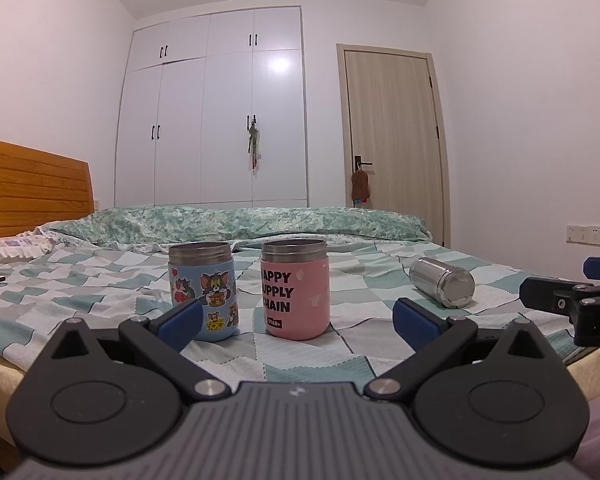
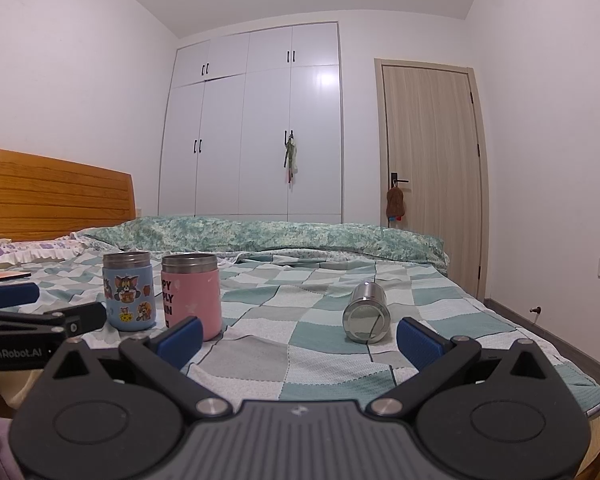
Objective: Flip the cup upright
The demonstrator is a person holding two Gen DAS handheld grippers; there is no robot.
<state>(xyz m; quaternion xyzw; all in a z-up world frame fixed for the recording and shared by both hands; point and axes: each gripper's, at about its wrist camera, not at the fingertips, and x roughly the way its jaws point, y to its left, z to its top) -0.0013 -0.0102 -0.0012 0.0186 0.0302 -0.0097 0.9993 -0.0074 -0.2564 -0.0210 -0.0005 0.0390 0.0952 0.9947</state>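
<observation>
A steel cup lies on its side on the checked bedspread, right of two upright cups; it also shows in the right wrist view, base toward me. A blue cartoon cup and a pink lettered cup stand upright, also in the right wrist view as the blue cup and the pink cup. My left gripper is open and empty, just in front of the blue and pink cups. My right gripper is open and empty, short of the steel cup.
A wooden headboard and pillows are at the left, a rolled green quilt along the far side. White wardrobe and a door stand behind. The bed's right edge drops to the floor.
</observation>
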